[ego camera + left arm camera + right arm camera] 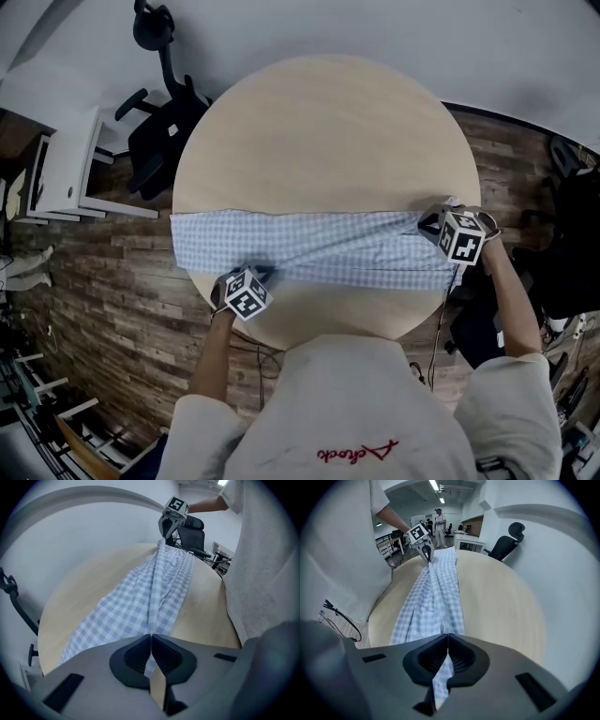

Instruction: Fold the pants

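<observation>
The checked pants [328,246] lie stretched in a long band across the near half of the round wooden table [328,122], reaching its left edge. The left gripper [261,276] is closed tight on the cloth's near edge, toward the left end. The right gripper [428,223] is closed the same way at the right end — fabric pinched between its jaws.
</observation>
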`<state>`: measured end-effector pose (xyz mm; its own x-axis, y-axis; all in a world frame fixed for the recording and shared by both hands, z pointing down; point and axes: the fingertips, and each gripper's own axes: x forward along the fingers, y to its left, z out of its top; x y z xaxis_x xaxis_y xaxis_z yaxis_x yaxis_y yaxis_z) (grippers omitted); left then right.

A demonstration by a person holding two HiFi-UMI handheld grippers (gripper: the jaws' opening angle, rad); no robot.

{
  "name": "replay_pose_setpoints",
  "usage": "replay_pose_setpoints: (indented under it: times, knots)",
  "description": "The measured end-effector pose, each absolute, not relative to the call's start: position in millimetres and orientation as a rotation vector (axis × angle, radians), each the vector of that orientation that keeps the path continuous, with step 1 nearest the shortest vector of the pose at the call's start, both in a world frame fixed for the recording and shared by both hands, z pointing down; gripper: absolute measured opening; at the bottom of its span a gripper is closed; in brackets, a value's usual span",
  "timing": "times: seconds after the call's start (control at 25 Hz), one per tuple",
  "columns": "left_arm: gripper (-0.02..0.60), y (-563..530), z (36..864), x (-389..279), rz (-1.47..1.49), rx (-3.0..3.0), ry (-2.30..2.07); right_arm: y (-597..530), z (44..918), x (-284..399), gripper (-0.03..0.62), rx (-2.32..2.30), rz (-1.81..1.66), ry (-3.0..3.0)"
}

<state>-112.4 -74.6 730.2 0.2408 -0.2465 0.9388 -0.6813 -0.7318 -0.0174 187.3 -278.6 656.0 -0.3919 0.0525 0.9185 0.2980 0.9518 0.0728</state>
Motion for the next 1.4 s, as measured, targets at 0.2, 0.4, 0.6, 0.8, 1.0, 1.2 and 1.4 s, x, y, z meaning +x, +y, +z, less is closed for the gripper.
replay_pose_setpoints:
  times: [0.2, 0.4, 0.6, 0.8, 1.0, 1.2, 1.4]
  knots:
    - [0.040, -72.2, 715.8, -112.0, 1.542, 2.182, -0.860, -240.6, 650.2, 210.6, 0.032, -0.199, -0.314, -1.944]
    - [0.040, -66.1, 708.6, -110.3, 1.563, 2.211, -0.878, -201.5, 655.2, 228.6, 0.032, -0.150, -0.328, -1.945]
    - [0.040, -53.9, 714.6, -106.9, 1.601, 2.223, -0.852, -169.9, 674.2, 240.8, 0.032, -0.136, -0.368, -1.902]
    - [0.040, -46.0, 720.3, -105.5, 1.623, 2.224, -0.842, -149.3, 690.7, 248.8, 0.032, -0.106, -0.380, -1.881]
    - [0.040, -41.8, 727.3, -104.6, 1.625, 2.210, -0.838, -134.6, 709.9, 254.3, 0.032, -0.078, -0.342, -1.886]
    - [0.040, -34.1, 735.6, -103.5, 1.658, 2.195, -0.817, -120.9, 727.9, 257.7, 0.032, -0.069, -0.294, -1.880]
    - [0.041, -28.9, 748.3, -101.8, 1.656, 2.161, -0.818, -115.4, 743.9, 258.5, 0.034, -0.035, -0.248, -1.890]
